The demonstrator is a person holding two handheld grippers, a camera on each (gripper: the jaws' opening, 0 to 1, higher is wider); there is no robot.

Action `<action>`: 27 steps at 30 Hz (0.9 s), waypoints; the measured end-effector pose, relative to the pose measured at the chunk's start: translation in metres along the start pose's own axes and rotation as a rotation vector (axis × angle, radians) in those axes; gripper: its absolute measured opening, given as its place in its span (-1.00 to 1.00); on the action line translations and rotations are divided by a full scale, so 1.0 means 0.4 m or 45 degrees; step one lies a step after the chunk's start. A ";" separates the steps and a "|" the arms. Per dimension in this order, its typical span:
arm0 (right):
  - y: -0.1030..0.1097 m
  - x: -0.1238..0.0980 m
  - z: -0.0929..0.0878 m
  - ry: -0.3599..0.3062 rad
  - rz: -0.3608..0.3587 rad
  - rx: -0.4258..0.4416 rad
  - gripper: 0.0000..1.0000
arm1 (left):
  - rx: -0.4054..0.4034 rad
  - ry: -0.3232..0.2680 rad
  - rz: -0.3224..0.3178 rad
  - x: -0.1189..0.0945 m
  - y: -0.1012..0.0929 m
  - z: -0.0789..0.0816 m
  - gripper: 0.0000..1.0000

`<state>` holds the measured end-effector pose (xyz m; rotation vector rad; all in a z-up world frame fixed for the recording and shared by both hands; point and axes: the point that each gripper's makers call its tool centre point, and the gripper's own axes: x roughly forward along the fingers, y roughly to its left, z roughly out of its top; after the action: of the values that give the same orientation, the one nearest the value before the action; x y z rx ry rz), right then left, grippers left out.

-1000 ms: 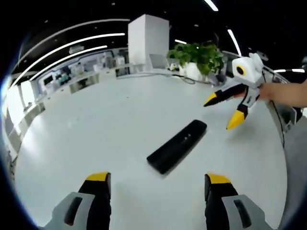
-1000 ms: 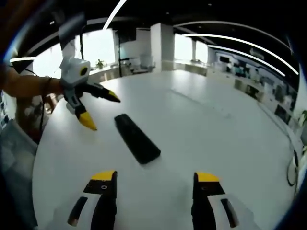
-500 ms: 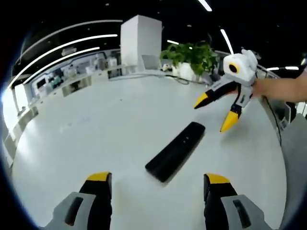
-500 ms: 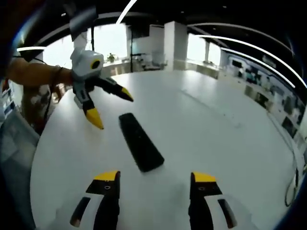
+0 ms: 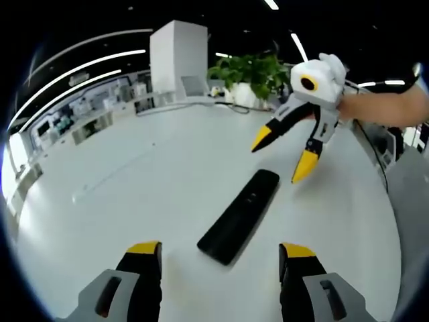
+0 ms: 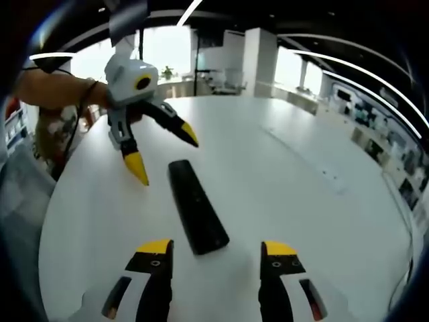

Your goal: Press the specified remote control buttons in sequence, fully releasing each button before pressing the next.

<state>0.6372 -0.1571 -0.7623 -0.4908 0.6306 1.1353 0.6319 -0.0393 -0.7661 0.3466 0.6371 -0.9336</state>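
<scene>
One slim black remote control (image 5: 239,216) lies flat on a round, smooth white table (image 5: 134,194), flanked by two hand-held grippers with black jaws and yellow tips. In the left gripper view, the left gripper (image 5: 220,251) has its jaws spread wide, holding nothing, the remote just ahead at 12 o'clock between them. The right gripper (image 5: 280,155) hovers past the remote's far end at 1 o'clock, jaws parted, empty, gripped by a person's hand (image 5: 375,107). One leafy potted plant (image 5: 249,74) and one white pillar (image 5: 177,59) stand beyond the table. In the right gripper view the remote (image 6: 196,215) again lies at 12 o'clock.
</scene>
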 end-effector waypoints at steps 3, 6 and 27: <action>0.004 0.006 0.002 0.011 0.017 -0.019 -0.03 | 0.024 0.010 -0.015 0.005 0.002 0.001 0.45; 0.005 0.010 0.002 0.023 0.032 -0.040 -0.04 | 0.021 0.011 -0.010 0.007 0.013 0.005 0.45; 0.016 0.032 0.001 0.072 0.118 -0.114 -0.21 | 0.064 0.033 -0.104 0.030 -0.003 0.006 0.36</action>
<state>0.6348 -0.1460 -0.7711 -0.5763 0.6594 1.2448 0.6369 -0.0488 -0.7718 0.3804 0.6563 -1.0257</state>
